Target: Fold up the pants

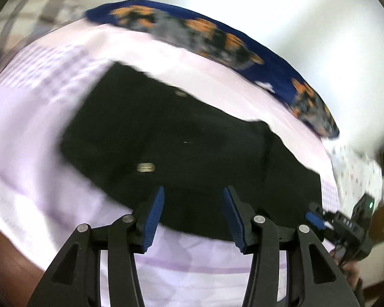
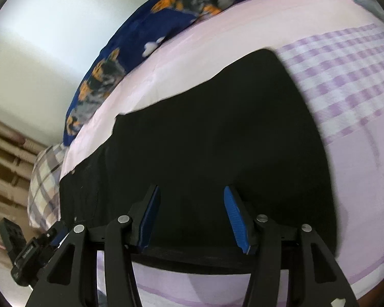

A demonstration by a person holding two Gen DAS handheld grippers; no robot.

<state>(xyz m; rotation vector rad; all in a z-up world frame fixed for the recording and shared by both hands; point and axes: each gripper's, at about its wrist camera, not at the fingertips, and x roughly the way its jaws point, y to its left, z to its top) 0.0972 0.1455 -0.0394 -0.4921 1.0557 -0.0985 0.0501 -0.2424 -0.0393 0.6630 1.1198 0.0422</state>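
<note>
Black pants lie flat on a pale pink and lilac bed sheet, with a metal button showing on the cloth. My left gripper hovers over their near edge, open, with nothing between its blue pads. In the right wrist view the pants stretch away as a long dark panel. My right gripper stands open above them, its pads apart and gripping nothing. Each gripper shows at the edge of the other's view: the right gripper and the left gripper.
A dark blue blanket with orange print is bunched along the far side of the bed against a white wall. A plaid pillow lies at one end. The checked lilac sheet spreads beyond the pants.
</note>
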